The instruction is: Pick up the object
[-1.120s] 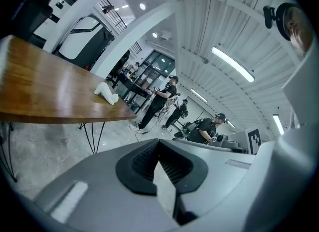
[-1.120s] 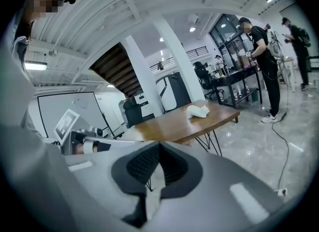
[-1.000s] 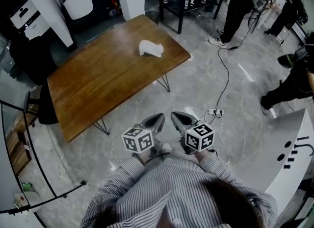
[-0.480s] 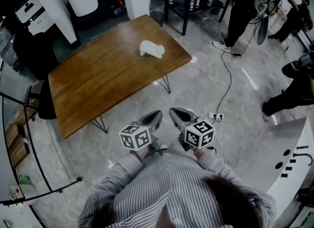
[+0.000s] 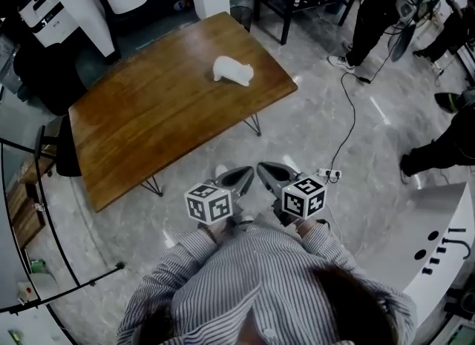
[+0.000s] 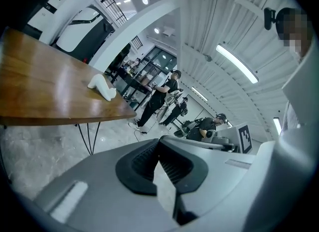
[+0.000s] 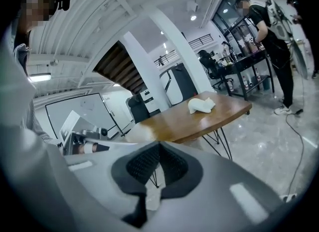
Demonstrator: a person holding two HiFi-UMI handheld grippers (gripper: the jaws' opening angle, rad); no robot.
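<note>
"Glossy grey stone floor (image 5: 319, 128) ran under everything. Where was the object?"

"On the table (image 5: 141, 125), toward its far end. The white object (image 5: 233, 70) was smooth and lumpy, and it lay on its side on the brown, grain-streaked wood."

"And the table's shape?"

"Rounded corners, on thin black hairpin legs (image 5: 254, 124)."

"The claws?"

"Well apart from it, side by side over the floor, just ahead of the person's striped shirt (image 5: 260, 284). The left claw (image 5: 243, 175) and the right claw (image 5: 267, 169) were each pressed together, ribbed black pads (image 6: 140, 165) meeting on nothing."
</note>
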